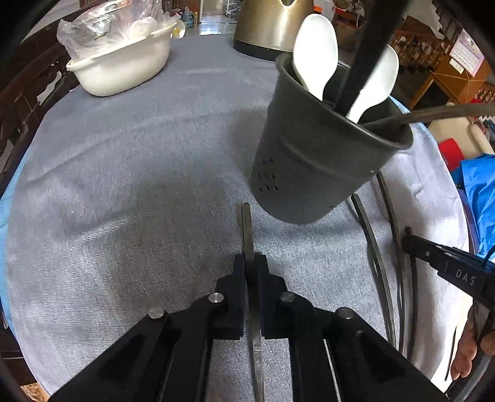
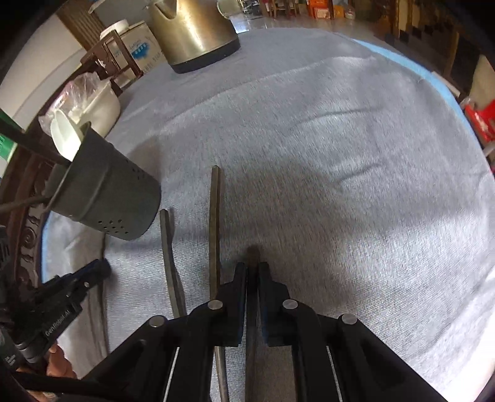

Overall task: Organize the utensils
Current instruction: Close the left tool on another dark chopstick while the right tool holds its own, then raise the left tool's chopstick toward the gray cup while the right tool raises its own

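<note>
Gripping one metal utensil (image 1: pixel 247 235) in each closed hand-held gripper (image 1: pixel 251 263), you leave two more (image 2: pixel 168 263) beside the holder (image 1: pixel 321 154) already containing spoons (image 1: pixel 315 49).

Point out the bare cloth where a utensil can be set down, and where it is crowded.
Free: the wide grey cloth between the white tub, the kettle and the dark holder; also the cloth right of the right hand-held gripper. Crowded: beside the holder's base, where two metal utensils lie near both grippers.
</note>
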